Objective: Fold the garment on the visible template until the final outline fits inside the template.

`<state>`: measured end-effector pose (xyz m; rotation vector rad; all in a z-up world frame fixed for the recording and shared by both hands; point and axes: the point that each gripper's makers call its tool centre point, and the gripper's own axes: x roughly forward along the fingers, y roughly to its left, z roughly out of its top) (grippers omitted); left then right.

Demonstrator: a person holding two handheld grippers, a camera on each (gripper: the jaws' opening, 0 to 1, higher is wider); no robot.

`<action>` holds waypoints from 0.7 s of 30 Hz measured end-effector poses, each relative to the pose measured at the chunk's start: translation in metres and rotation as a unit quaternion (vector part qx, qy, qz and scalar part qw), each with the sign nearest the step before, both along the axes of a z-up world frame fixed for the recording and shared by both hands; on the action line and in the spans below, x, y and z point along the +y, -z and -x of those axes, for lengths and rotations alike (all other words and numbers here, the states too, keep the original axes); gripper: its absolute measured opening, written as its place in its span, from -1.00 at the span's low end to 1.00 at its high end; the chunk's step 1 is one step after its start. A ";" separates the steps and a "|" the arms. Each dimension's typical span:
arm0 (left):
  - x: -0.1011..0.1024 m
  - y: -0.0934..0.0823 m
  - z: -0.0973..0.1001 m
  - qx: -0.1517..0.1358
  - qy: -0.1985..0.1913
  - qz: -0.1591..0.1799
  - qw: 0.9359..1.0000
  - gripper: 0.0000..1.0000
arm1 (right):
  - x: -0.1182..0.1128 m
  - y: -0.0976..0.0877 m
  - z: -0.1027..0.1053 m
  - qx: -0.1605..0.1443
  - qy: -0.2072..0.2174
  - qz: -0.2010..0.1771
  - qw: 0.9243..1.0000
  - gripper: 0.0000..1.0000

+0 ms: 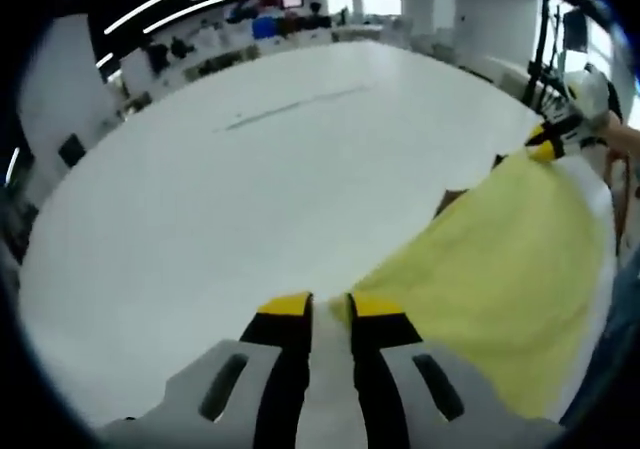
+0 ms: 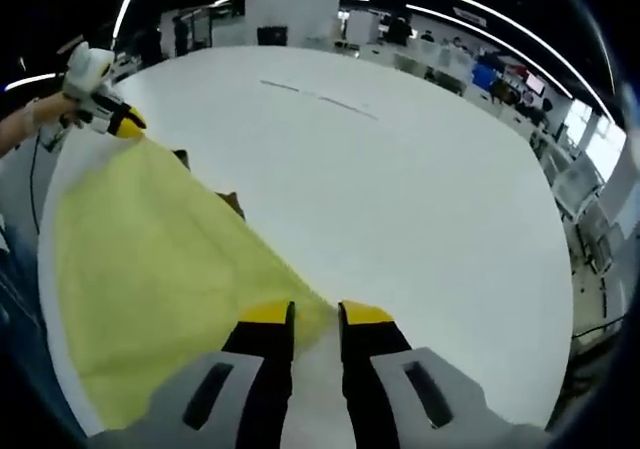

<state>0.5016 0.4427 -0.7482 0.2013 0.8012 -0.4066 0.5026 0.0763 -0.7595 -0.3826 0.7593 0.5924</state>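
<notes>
Your left tongs (image 1: 331, 307) rise from the bottom of the left gripper view, their yellow-tipped jaws close together with a narrow gap, pinching one corner of a yellow garment (image 1: 500, 289). From that corner the cloth spreads away to the right across a large white table (image 1: 250, 199). At its far corner, near the right edge of this view, your right tongs (image 1: 545, 144) grip the cloth, held by your hand (image 1: 622, 134).

In the right gripper view, your right tongs (image 2: 315, 316) likewise stand nearly closed on a corner of the yellow garment (image 2: 140, 259), which stretches away to the left as a broad, fairly taut sheet. At its far corner, upper left, your left tongs (image 2: 125, 122) hold the cloth, with your hand (image 2: 45, 114) behind them.

A small brown shape (image 2: 232, 204) peeks out from under the garment's far edge on the table; you cannot tell what it is. A thin dark line (image 1: 290, 109) marks the table farther off. Desks and ceiling light strips lie beyond the table.
</notes>
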 end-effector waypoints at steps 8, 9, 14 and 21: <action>0.001 -0.024 0.012 -0.012 -0.028 0.057 0.998 -0.55 | -0.006 -0.016 0.008 -0.007 0.045 -0.059 0.997 -0.33; 0.000 -0.029 0.015 -0.016 -0.026 0.062 0.998 -0.51 | -0.005 -0.020 0.010 -0.009 0.046 -0.067 0.997 -0.26; -0.002 -0.051 0.029 -0.029 -0.015 0.077 0.997 -0.26 | 0.000 -0.041 0.020 -0.022 0.055 -0.109 0.992 0.01; -0.011 -0.077 0.057 -0.028 0.016 0.104 0.994 0.09 | 0.009 -0.074 0.040 -0.029 0.053 -0.156 0.986 0.55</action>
